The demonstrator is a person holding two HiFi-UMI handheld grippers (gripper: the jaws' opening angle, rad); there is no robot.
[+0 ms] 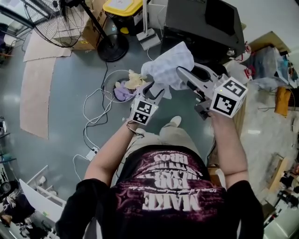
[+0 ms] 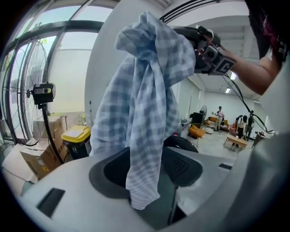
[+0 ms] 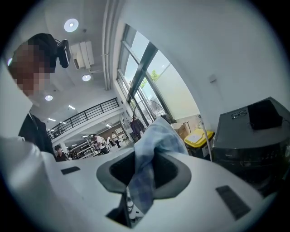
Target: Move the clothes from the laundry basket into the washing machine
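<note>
Two grippers: riding side by side in front of the person's chest, both reaching toward the dark machine ahead.
Left gripper (image 1: 158, 87): standing with its jaws apart and pressing on nothing, with only the loose lower tail of the checked cloth (image 1: 170, 63) dangling down between them.
Right gripper (image 1: 181, 73): pinching a fold of the checked cloth and holding it up in a bunch, jaws closed on the fabric.
Checked cloth: hanging in the air from the right gripper, pale blue and white, over the floor between basket and machine and lying in neither.
Laundry basket (image 1: 106, 81): sitting on the grey floor, round and pale, holding a yellow garment (image 1: 133, 79) and a purple garment (image 1: 122, 92).
Washing machine (image 1: 196, 18): standing just beyond the grippers, dark grey, its inside showing in no view.
Yellow-lidded bin (image 1: 122, 6): standing shut near the machine, hiding its contents.
Cardboard box (image 1: 91, 28): sitting by the fan's pole, contents not visible.
Writing: "MAKE" showing upside down on the T-shirt print (image 1: 161, 186), the other words staying too tangled to read; print on the machine's front being too small to read.
</note>
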